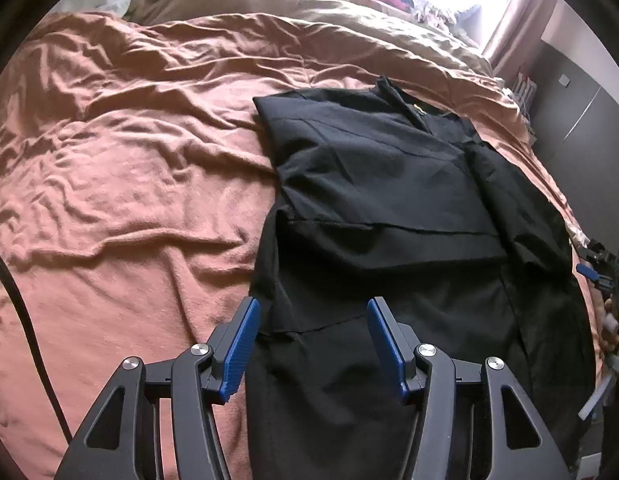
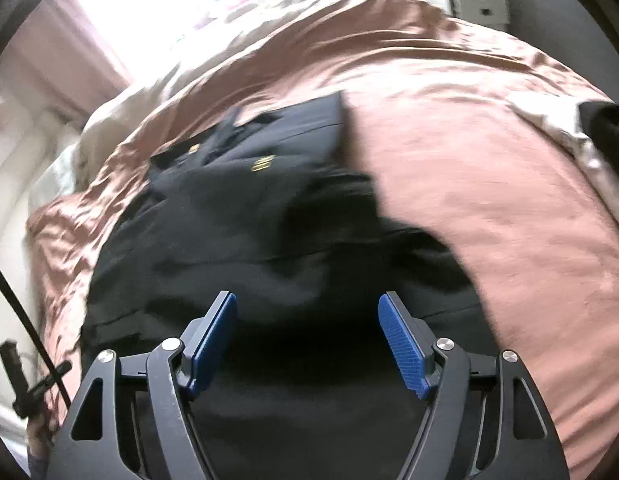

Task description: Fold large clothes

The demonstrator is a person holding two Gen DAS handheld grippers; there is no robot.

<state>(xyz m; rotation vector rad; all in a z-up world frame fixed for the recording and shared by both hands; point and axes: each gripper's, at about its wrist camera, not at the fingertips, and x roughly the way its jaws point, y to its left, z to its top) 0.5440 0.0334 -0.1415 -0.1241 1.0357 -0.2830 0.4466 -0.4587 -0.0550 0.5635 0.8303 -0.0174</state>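
Looking along my left tongs [image 1: 313, 344], I see both jaws standing apart with nothing pinched between them; they hang over the near left edge of the black garment [image 1: 389, 208], which lies partly folded on the pink bedcover [image 1: 129, 160]. Left of these tongs there is only rumpled cover; ahead of them runs a hem line across the cloth, and beyond that the collar end with a small gold mark.

My right tongs [image 2: 307, 344] also stand wide, empty, above the near end of the same garment, its bulk stretching ahead and to their left, bare cover to their right. That view is smeared, so I cannot place its edges finely.

My worry: the garment is thick and layered, so a bite taken at the near edge may catch only the top layer, or drag the bedcover up with it. Closing the right tongs while the view is this blurred could miss the hem entirely. Uneven lifts between the two sides would skew the fold.
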